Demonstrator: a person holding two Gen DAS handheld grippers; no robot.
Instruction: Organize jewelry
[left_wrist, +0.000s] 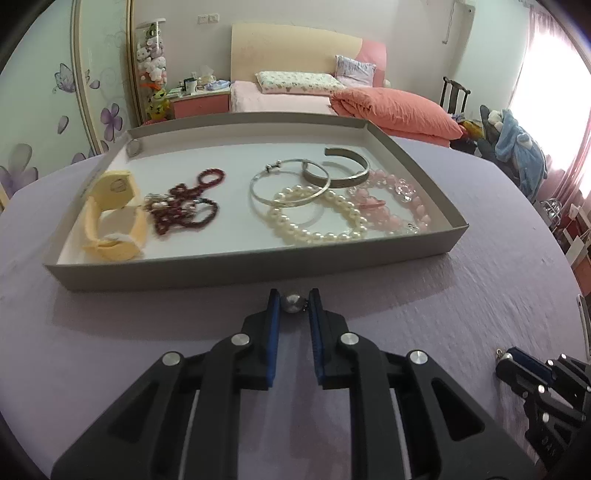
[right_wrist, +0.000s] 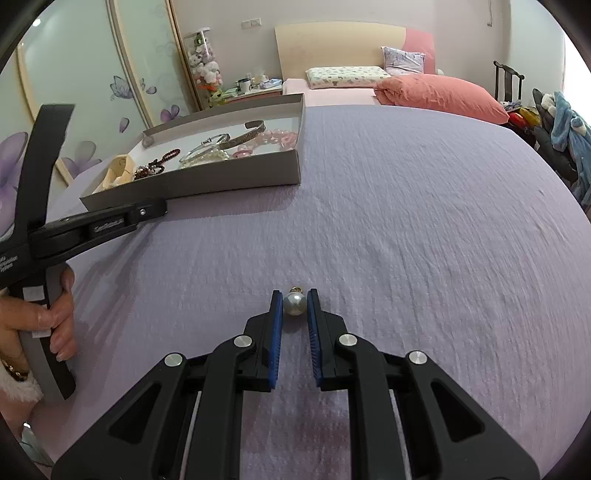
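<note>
Two pearl earrings, one pinched in each hand-held gripper, just short of the jewelry tray.

The left hand-held gripper (left_wrist: 294, 303) is clamped on a silvery pearl earring (left_wrist: 291, 303) at lower centre, just before the grey tray's (left_wrist: 236, 267) near wall. The right hand-held gripper (right_wrist: 295, 302) is closed on a second pearl earring (right_wrist: 294, 303) over open lilac bench cloth (right_wrist: 424, 229), the tray well off at upper left. Only the left view shows the pearl bracelet (left_wrist: 321, 218) and bangles (left_wrist: 291, 184) plainly.
</note>
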